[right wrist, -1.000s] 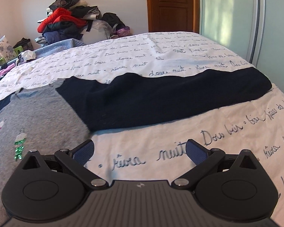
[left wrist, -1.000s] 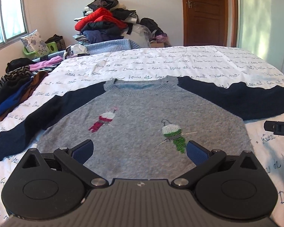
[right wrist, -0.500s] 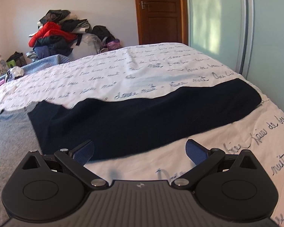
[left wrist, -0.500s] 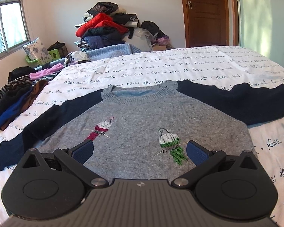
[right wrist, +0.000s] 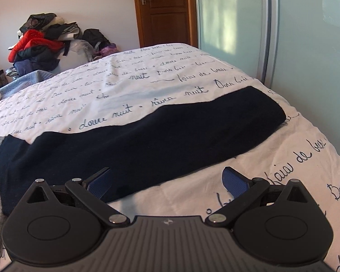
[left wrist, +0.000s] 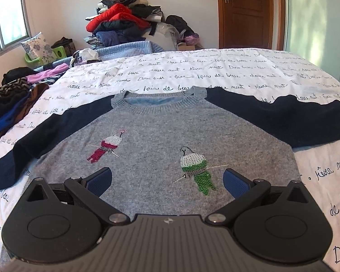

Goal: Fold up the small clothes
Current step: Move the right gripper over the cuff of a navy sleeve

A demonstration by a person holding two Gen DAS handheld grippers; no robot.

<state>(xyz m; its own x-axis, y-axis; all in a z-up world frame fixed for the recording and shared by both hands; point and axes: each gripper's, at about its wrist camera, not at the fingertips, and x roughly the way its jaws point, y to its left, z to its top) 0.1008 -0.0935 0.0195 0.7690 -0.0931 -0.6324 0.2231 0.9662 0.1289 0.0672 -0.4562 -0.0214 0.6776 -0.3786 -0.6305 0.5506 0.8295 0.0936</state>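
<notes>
At the bottom of the left wrist view our left gripper [left wrist: 167, 179] hangs with its blue pads spread wide and nothing between them, poised over the lower middle of the grey sweater [left wrist: 161, 149]. At the bottom of the right wrist view our right gripper [right wrist: 167, 179] is just as wide open and just as empty, its left pad over the near edge of the navy right sleeve [right wrist: 147, 136] and its right pad over bare bedspread [right wrist: 192, 195]. Moving up the left view, we see the sweater lying face up and flat across the middle of the frame, its two sequined birds showing, the pink one [left wrist: 106, 146] left of centre and the green one [left wrist: 196, 170] right of centre, with the ribbed collar [left wrist: 156, 104] above them. Both navy sleeves are spread straight out toward the left and right edges of the frame. We judge that folding proper has not begun: the garment is laid out and smoothed, but no sleeve is turned in and no body fold is made, so every fold is left. Our right gripper looks placed to take the sleeve first. Further up, at the left edge, other clothes [left wrist: 9, 104] lie on the bed, and a heap of garments [left wrist: 124, 25] stands against the far wall at upper centre.
</notes>
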